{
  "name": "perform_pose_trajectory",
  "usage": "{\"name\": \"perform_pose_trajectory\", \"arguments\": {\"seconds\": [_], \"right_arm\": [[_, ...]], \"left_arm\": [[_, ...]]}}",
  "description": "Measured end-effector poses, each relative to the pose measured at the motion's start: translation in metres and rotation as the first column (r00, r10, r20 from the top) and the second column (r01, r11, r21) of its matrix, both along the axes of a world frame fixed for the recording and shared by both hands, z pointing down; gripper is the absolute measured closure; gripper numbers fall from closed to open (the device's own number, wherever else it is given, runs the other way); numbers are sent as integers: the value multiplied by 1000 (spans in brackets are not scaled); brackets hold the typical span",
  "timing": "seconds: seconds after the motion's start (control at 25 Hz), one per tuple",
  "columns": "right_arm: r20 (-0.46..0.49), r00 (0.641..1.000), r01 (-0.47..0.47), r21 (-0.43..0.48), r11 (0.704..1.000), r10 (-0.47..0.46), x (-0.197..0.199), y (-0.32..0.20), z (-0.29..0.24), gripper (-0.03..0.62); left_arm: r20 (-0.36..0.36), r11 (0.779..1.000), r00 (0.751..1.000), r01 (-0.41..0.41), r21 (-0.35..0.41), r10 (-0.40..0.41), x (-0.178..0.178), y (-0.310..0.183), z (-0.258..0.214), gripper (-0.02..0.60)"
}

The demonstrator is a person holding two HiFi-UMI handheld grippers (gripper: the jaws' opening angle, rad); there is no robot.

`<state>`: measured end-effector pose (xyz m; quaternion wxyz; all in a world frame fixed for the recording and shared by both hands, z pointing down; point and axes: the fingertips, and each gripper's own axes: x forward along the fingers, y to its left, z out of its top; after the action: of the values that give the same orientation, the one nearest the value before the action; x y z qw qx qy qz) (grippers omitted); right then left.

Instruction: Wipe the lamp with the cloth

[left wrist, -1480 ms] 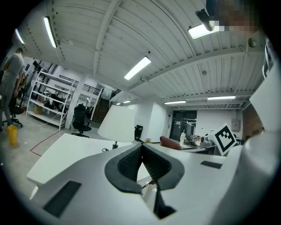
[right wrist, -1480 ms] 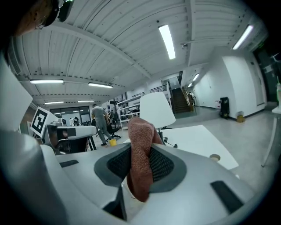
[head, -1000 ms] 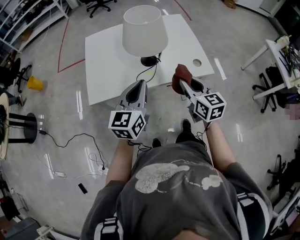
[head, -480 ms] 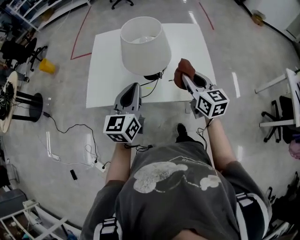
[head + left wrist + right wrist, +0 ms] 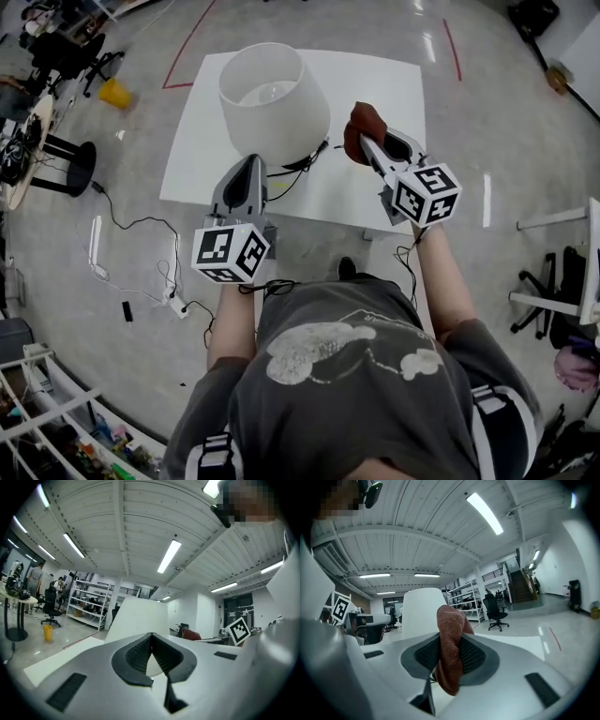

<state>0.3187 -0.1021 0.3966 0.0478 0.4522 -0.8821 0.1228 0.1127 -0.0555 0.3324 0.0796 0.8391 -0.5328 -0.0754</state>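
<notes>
My right tool [image 5: 362, 148] is clamped tight on the rust-red cloth [image 5: 365, 125]. The cloth stands bunched between the pads, one fold rising above the tips and another hanging below them. My left tool [image 5: 250, 165] carries nothing, its jaws pressed together at the tips with only a small gap lower down.

The lamp [image 5: 271, 97] stands upright on the white worktop [image 5: 384, 82], its long axis vertical and its pale shade [image 5: 421, 611] flaring wider toward the bottom. Its dark cord [image 5: 298, 167] trails out from under the shade toward me.

From the right tool, the lamp lies ahead and off to the left, with a strip of bare worktop between cloth and shade; the two are near but apart. From the left tool, the shade sits straight ahead and close. In the head view that tool's tip comes just beside the lower rim, though I cannot tell whether it touches.

So the empty tool is the nearer one, while the one with the cloth has the gap to close. As I judge it, wiping has not begun. The coming move asks me to swing the right tool left and forward until the cloth meets the shade's near-right flank, then run along the slope. The left tool is well placed to steady the lamp if it rocks.
</notes>
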Motion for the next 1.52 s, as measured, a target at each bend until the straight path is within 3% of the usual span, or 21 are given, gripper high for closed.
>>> {"name": "perform_pose_trajectory", "arguments": {"seconds": [0.16,0.36,0.68,0.88,1.24,1.52], "right_arm": [[-9,996,85,40,996,-84,-6,-23,-17,498],[-27,993,120,78,990,-118,-28,-47,-36,498],[-72,995,80,102,992,-73,-31,-87,-55,497],[-117,985,149,160,976,-131,-33,-109,-80,498],[-139,932,359,197,912,-336,-71,-149,-97,498],[-158,851,525,222,822,-501,-120,-170,-109,498]], "left_arm": [[0,998,998,65,19,-65,-1,-2,-10,574],[-19,995,995,101,26,-100,-14,-12,-13,574],[-62,994,993,99,42,-96,-40,-35,-22,574],[-57,995,996,74,63,-71,-35,-39,-36,574],[-38,981,982,185,60,-183,-31,-46,-43,574],[-24,964,965,263,40,-262,-41,-50,-41,574]]}}
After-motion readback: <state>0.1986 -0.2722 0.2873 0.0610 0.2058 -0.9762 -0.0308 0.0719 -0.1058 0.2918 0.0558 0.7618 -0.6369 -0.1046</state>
